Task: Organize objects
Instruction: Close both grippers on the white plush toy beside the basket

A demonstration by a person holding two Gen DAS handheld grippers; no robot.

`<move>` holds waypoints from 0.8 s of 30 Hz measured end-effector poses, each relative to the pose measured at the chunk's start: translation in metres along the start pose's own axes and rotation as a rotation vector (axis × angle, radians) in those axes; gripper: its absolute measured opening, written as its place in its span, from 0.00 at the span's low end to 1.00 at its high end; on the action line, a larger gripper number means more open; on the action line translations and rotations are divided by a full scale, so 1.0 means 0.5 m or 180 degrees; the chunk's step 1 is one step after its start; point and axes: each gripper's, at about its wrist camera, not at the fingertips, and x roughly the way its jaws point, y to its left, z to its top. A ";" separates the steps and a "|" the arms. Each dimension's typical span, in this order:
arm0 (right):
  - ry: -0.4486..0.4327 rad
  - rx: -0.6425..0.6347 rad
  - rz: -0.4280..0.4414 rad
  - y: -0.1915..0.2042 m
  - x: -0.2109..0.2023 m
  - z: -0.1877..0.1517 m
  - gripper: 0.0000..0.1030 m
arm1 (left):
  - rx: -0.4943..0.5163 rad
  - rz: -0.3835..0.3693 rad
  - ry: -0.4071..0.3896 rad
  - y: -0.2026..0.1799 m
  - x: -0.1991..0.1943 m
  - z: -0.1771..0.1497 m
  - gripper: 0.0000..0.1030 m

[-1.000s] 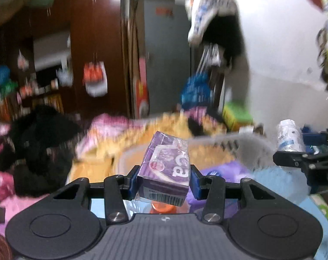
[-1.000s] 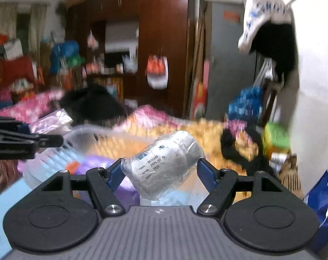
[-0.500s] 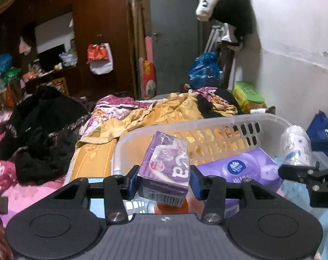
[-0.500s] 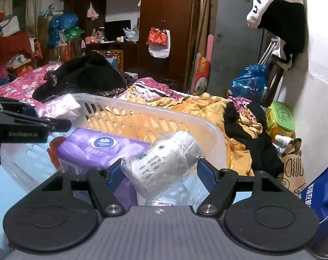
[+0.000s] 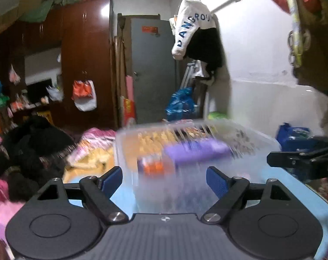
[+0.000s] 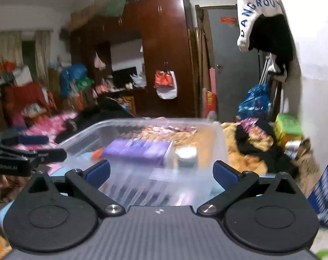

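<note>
- Translucent plastic forms the basket (image 5: 129, 151), which is seen directly ahead of both grippers, blurred in both wrist views.
- The left gripper (image 5: 164, 178) is shown with its blue pads (image 5: 111, 177) set wide apart; the jaws are opening, and nothing is held between them.
- The right gripper (image 6: 161, 171) is likewise shown with its blue pads (image 6: 225, 172) far apart; the jaws are opening, and nothing is gripped.
- A purple pack (image 6: 138, 150) is seen lying inside the basket, across its middle.
- A white wrapped roll (image 6: 186, 155) is seen inside the basket, just beside the purple pack on its right in the right wrist view.
- An orange item (image 5: 155, 166) is seen inside the basket, near the left end of the purple pack; its identity cannot be told because of blur.
- The basket is set on a light blue surface (image 5: 294, 195).
- The right gripper's black frame is visible at the right edge of the left wrist view; the left gripper's frame is visible at the left edge of the right wrist view.
- Heaped yellow cloth (image 6: 248, 153) and black cloth (image 5: 31, 145) are seen beyond the basket.
- A grey door (image 5: 153, 69) and a dark wooden wardrobe (image 5: 86, 54) are seen in the background.
</note>
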 end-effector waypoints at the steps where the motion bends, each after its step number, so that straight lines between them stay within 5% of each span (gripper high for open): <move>1: 0.0010 0.0040 0.0040 0.006 -0.007 -0.029 1.00 | -0.0079 -0.0064 0.0012 0.010 -0.014 -0.031 0.84; 4: 0.0043 0.0019 0.0017 0.041 -0.003 -0.085 1.00 | -0.0389 -0.0118 0.0036 0.049 -0.027 -0.102 0.84; 10: -0.0119 -0.0259 -0.0071 0.117 0.010 -0.099 0.98 | -0.0499 -0.0160 0.0091 0.075 0.016 -0.119 0.80; 24: 0.0013 -0.0741 -0.0024 0.196 0.071 -0.118 0.45 | -0.0775 -0.0407 0.0405 0.089 0.099 -0.140 0.45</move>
